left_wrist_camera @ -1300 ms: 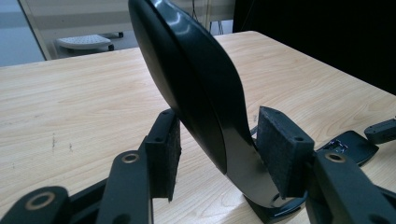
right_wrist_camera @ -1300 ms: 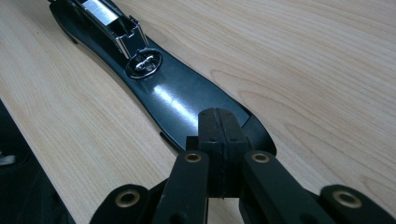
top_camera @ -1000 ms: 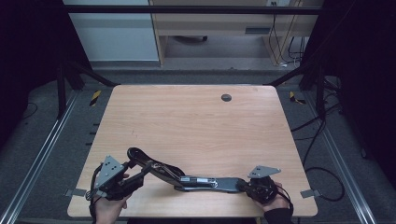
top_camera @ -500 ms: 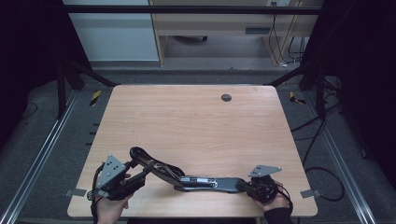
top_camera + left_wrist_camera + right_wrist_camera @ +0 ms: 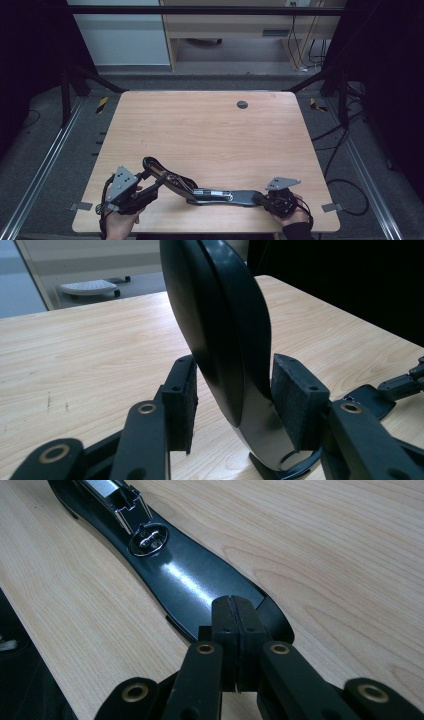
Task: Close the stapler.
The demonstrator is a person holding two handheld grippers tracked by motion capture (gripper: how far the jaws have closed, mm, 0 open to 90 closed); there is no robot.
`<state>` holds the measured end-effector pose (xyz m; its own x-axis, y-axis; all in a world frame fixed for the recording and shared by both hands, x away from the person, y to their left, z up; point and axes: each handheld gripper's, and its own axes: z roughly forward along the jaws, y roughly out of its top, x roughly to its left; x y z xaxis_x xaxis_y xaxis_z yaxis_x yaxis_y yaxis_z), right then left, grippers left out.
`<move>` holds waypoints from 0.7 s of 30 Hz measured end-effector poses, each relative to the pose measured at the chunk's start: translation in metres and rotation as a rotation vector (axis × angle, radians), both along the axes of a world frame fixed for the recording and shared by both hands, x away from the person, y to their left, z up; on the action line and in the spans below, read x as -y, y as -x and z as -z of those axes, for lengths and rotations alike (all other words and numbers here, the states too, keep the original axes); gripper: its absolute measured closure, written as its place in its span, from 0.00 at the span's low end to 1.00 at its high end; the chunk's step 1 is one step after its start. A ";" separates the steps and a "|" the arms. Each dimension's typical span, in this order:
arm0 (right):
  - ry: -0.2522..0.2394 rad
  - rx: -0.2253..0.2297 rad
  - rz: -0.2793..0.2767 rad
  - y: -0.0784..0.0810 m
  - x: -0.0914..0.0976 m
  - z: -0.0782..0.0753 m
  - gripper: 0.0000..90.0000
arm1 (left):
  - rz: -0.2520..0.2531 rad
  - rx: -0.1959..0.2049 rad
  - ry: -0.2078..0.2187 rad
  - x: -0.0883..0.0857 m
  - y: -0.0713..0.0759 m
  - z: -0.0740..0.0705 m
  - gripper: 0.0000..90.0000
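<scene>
Black curved arm point(image 5: 220, 195) lies lengthwise left-right; right tool point(image 5: 270, 199) clamped shut, left tool point(image 5: 152, 187) closing around it.

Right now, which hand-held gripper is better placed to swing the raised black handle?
Left hand-held gripper: its pads already flank the raised handle. The right one is shut, pinning the flat base.

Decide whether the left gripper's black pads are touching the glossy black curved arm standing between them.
Cannot tell. In the left gripper view the jaws, just closing, flank the curved arm; its edges meet both pads without plain gap or press.
</scene>
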<state>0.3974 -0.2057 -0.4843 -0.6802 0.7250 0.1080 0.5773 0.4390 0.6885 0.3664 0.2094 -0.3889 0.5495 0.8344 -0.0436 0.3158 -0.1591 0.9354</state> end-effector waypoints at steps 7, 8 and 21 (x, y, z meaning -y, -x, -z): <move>-0.002 -0.001 -0.001 0.000 0.000 0.000 1.00 | 0.004 0.004 -0.005 0.005 0.000 -0.003 0.60; -0.002 -0.001 0.000 0.000 0.000 0.000 1.00 | 0.004 0.004 -0.005 0.006 0.000 -0.003 0.61; 0.008 0.007 -0.005 0.000 0.000 0.000 1.00 | 0.023 0.016 -0.024 0.021 0.000 -0.010 0.62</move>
